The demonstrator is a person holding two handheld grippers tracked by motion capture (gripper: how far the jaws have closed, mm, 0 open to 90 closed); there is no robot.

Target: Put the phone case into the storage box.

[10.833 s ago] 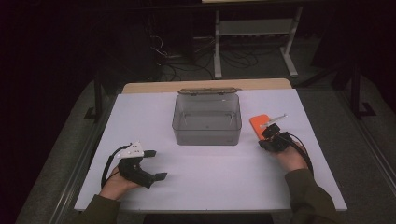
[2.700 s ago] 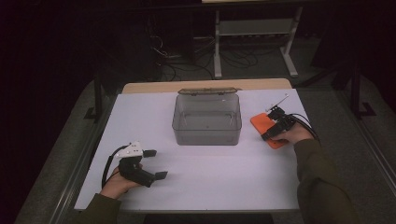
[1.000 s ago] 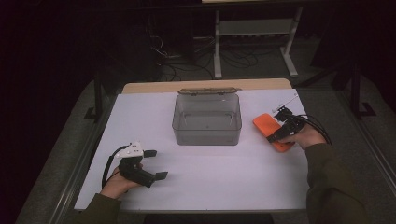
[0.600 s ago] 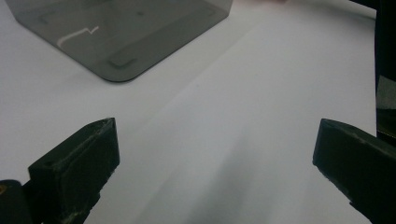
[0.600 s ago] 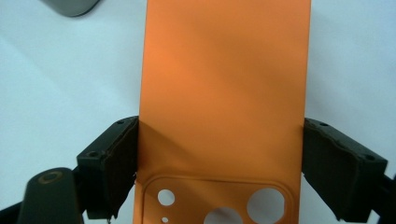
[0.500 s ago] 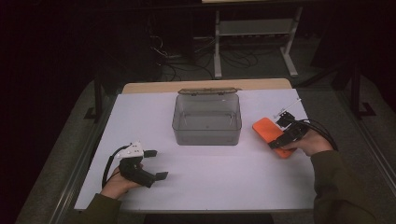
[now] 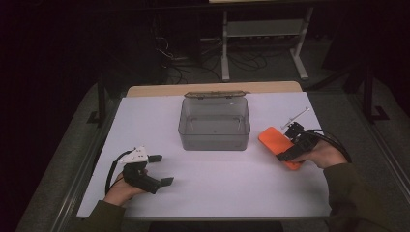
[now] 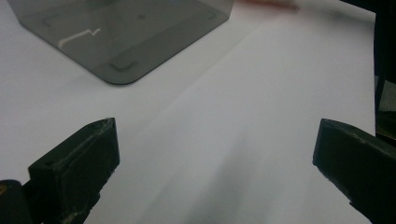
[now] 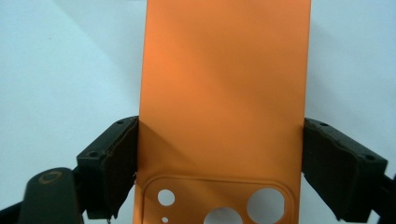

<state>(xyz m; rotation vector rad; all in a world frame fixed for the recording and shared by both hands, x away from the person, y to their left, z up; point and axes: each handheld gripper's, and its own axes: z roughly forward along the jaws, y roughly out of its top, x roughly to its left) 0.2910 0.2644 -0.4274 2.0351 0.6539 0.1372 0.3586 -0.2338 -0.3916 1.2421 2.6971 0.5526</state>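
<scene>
While our left tongs rest near the front left corner of the worktop, jaws spread wide and holding nothing, the work sits with our right hand. In the left gripper view the two black jaws frame bare white surface, with the grey box farther off.

Our right tongs straddle the orange phone case, which lies flat on the worktop to the right of the clear grey box. In the right gripper view the case runs straight away from the tongs: its long axis points along the jaws, the end with the camera cut-outs nearest us. One jaw sits against each long edge, so we judge the tongs closed on the case across its narrow width.

Beyond, the box stands open, lid tipped back. From the case it lies to the left, so our right hand is plainly the nearer one for any lift toward it.
</scene>
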